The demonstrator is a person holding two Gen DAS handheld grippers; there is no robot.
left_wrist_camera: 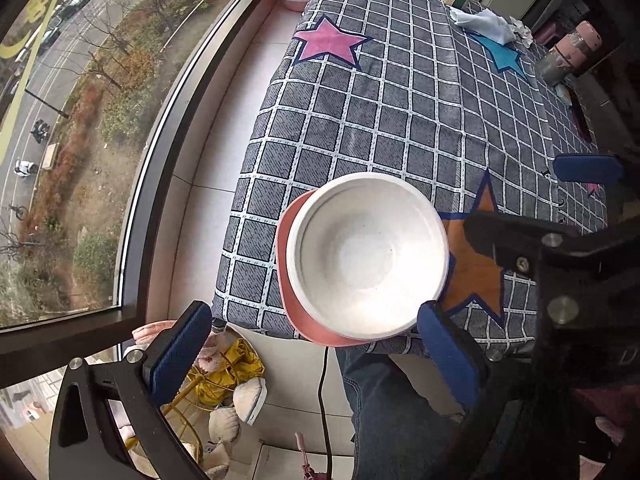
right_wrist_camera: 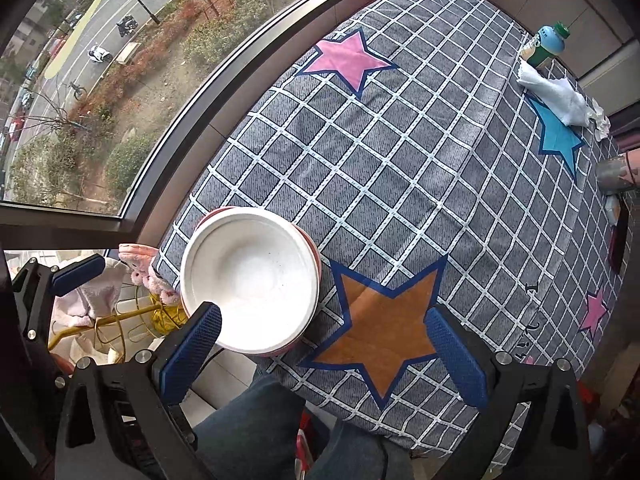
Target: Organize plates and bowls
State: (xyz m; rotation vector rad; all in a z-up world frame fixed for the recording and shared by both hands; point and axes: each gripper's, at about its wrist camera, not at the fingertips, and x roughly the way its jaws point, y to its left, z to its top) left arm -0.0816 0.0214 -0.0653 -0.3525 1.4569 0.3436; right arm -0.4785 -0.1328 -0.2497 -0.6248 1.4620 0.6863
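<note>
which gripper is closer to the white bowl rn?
Hard to call; probably left. Left gripper straddles the white bowl's near rim; right gripper sits over the orange star beside it.

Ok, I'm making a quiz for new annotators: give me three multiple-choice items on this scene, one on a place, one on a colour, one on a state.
1. Where does the white bowl sit?
A. On the pink plate at the table's near edge
B. On the blue star
C. On the windowsill

2. What colour is the star right beside the bowl?
A. Pink
B. Orange
C. Green

3. How do the left gripper and right gripper stand?
A. Both shut on the bowl
B. One open, one shut
C. Both open, holding nothing

Key: A, pink rim shows under the bowl; B, orange with blue outline; C, jaws spread wide in both views.
</note>
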